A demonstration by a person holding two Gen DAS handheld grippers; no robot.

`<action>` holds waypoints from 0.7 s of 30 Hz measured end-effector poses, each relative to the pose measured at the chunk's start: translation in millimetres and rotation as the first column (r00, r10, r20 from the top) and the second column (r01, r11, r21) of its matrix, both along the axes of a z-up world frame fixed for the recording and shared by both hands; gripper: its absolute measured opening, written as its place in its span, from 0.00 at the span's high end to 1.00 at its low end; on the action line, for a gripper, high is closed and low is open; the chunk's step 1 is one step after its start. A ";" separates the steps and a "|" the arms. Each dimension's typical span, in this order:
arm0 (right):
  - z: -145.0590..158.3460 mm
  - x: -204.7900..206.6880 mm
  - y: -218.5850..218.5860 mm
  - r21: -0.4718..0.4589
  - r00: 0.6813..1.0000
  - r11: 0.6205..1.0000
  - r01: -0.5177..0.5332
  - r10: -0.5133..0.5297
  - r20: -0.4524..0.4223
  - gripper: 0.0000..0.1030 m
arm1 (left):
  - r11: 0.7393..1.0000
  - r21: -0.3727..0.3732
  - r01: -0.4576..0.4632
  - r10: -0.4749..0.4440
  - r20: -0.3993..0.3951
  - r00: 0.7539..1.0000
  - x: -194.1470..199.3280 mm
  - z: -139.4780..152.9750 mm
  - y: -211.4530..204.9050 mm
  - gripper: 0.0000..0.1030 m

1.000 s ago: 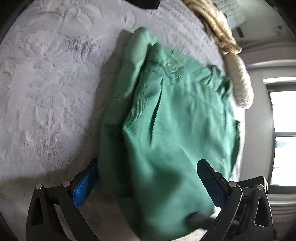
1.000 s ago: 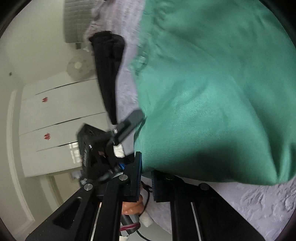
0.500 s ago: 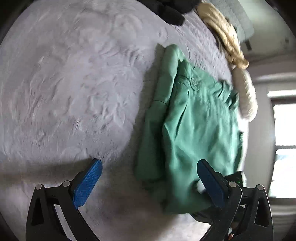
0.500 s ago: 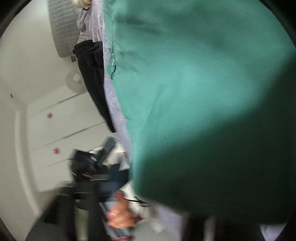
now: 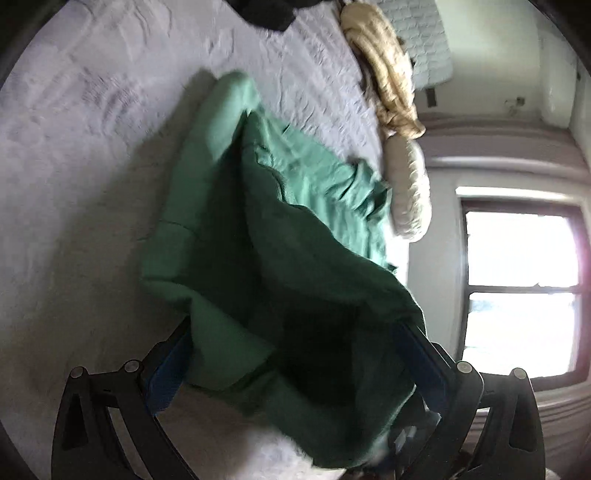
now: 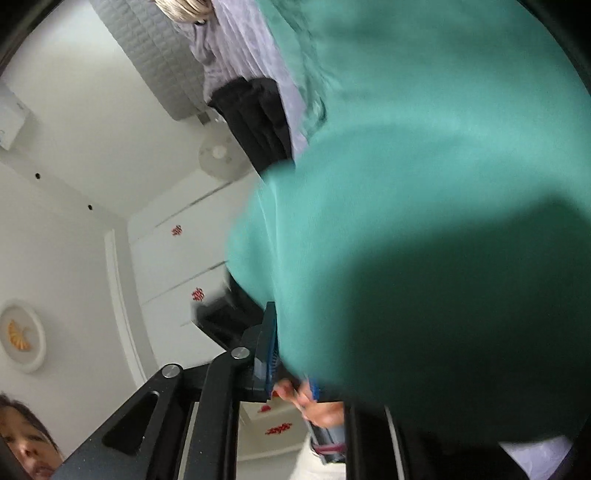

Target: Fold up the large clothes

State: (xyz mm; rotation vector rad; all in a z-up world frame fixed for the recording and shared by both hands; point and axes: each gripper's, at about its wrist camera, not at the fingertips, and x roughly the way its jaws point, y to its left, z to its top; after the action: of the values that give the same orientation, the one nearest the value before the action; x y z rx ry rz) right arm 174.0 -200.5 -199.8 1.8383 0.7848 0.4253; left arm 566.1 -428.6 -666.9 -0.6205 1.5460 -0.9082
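A green garment lies on a bed covered with a pale grey embossed bedspread. In the left wrist view it runs from about 11 o'clock down to 5 o'clock. Its far part rests flat on the bedspread, while a darker, shadowed fold is raised and drapes toward the camera.

The left claw is released. Its two blue-padded fingers stand wide apart at 7 and 5 o'clock. The raised fold hangs across the gap between them and hides both tips, and the pads do not press on it.

In the right wrist view the garment fills the frame from 12 round to 5 o'clock, blurred and very near the lens. The right claw is clenched on the garment's lower edge. Its jaws have just been closing, and the cloth sits between them, covering the right-side finger.

A person's hand shows just past that claw at 6 o'clock.

A black garment lies at the far edge of the bed at 12 o'clock. A tan blanket and a cream cushion lie along the edge at 1 to 2 o'clock. A quilted grey headboard stands behind them. A bright window sits at 3 o'clock.

White wardrobe doors with small red marks stand at 9 o'clock in the right view.
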 end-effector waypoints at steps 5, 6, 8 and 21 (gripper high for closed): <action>-12.5 -15.2 23.0 -0.177 0.963 0.954 -0.243 0.214 -0.164 0.85 | 0.997 0.081 0.010 -0.009 -0.016 1.000 -2.7 -14.8 -5.3 0.00; -8.2 -21.0 24.4 -0.218 0.949 0.930 -0.296 0.260 -0.179 0.84 | 0.997 0.074 0.002 0.000 -0.018 1.000 -2.8 -14.9 -0.1 0.00; 6.8 -33.2 19.0 -0.317 0.929 0.877 -0.361 0.310 -0.201 0.84 | 0.998 0.056 -0.012 0.013 -0.018 1.000 -0.7 -13.4 7.5 0.00; 27.8 32.3 -32.4 -0.599 0.912 0.688 -0.410 0.309 -0.270 0.84 | 0.996 -0.033 -0.087 0.085 -0.063 0.994 11.3 -35.7 30.9 0.00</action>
State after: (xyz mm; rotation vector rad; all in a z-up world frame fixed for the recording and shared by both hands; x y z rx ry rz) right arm 206.4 -232.9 -172.1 1.0599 1.2340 0.2160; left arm 577.3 -397.7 -702.5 -0.7411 1.5485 -0.8597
